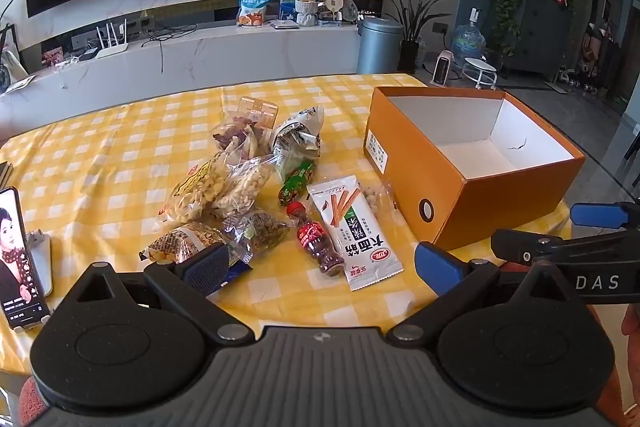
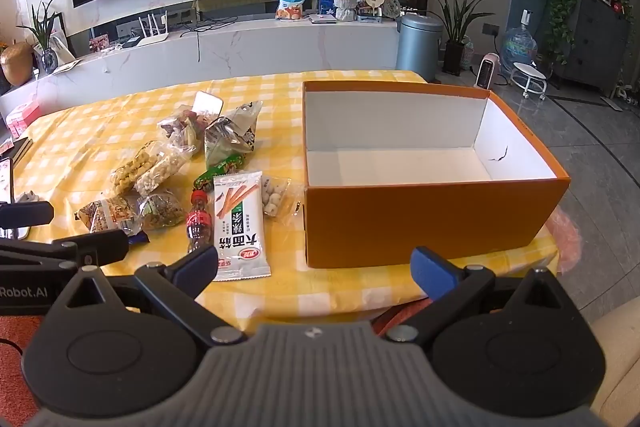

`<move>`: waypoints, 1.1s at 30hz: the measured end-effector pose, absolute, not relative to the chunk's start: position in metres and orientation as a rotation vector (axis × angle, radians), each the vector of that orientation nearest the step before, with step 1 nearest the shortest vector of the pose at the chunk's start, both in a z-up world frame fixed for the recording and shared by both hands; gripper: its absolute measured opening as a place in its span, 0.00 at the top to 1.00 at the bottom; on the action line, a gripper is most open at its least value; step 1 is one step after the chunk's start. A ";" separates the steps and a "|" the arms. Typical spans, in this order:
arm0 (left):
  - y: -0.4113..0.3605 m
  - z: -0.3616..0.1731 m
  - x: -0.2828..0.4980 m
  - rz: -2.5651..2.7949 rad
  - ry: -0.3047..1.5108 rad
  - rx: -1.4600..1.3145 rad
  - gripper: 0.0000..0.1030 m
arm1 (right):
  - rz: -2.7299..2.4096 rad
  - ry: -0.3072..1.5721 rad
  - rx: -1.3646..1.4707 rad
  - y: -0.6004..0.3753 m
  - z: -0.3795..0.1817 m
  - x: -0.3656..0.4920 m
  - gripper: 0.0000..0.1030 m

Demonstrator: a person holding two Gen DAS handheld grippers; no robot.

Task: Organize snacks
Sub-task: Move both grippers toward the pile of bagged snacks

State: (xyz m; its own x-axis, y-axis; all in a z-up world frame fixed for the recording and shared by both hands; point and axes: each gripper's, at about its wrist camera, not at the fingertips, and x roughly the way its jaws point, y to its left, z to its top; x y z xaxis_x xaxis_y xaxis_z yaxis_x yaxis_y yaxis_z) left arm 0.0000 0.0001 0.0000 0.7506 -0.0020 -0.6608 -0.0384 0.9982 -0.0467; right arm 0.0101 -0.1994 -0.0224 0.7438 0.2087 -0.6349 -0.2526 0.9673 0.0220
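Cola bottle (image 1: 318, 241) lies cap away, lengthwise.

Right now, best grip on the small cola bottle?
Pinch the cola bottle across its body from above. It lies flat, red cap toward the far side, a green packet near the cap and the white snack pack close alongside, so pads have little room there.
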 end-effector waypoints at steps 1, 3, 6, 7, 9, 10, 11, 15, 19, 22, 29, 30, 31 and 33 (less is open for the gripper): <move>0.000 0.000 0.000 0.020 0.721 -0.058 0.00 | 0.254 0.688 -0.066 -0.199 -0.023 0.010 0.03; 0.000 0.000 0.000 0.015 0.722 -0.061 0.00 | 0.261 0.690 -0.062 -0.199 -0.023 0.010 0.03; -0.003 0.003 -0.001 0.018 0.697 -0.018 0.00 | 0.285 0.688 -0.048 -0.199 -0.024 0.012 0.03; -0.003 0.004 -0.002 0.007 0.679 -0.008 0.00 | 0.289 0.685 -0.044 -0.199 -0.024 0.012 0.03; -0.002 0.009 -0.001 0.000 0.655 0.008 0.00 | 0.308 0.661 -0.034 -0.199 -0.024 0.014 0.03; -0.001 0.008 0.000 0.007 0.655 0.016 0.00 | 0.313 0.649 -0.035 -0.199 -0.024 0.015 0.03; 0.000 0.007 -0.001 0.011 0.654 0.023 0.00 | 0.318 0.636 -0.036 -0.198 -0.023 0.016 0.03; 0.016 0.000 0.000 0.005 0.647 0.020 0.17 | 0.361 0.552 -0.005 -0.198 -0.017 0.022 0.03; 0.032 -0.005 0.003 0.004 0.651 -0.002 0.27 | 0.441 0.487 -0.023 -0.185 -0.014 0.028 0.04; 0.044 -0.008 0.007 0.020 0.653 -0.005 0.29 | 0.504 0.484 -0.045 -0.167 -0.020 0.036 0.15; 0.070 -0.023 0.033 0.047 0.679 0.047 0.39 | 0.611 0.602 0.045 -0.129 -0.040 0.067 0.44; 0.072 -0.027 0.038 0.058 0.688 0.072 0.39 | 0.620 0.619 0.060 -0.124 -0.042 0.073 0.47; 0.074 -0.030 0.043 0.071 0.689 0.097 0.39 | 0.629 0.636 0.074 -0.119 -0.044 0.078 0.51; 0.078 -0.038 0.053 0.109 0.701 0.155 0.39 | 0.638 0.667 0.099 -0.109 -0.048 0.088 0.51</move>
State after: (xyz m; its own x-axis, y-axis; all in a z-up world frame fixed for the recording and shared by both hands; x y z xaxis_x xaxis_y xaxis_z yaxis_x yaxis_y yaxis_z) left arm 0.0528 0.0781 -0.0384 0.7594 0.1516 -0.6328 -0.0474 0.9828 0.1786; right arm 0.0883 -0.1088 -0.0476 0.6041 0.5808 -0.5457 -0.5191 0.8063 0.2836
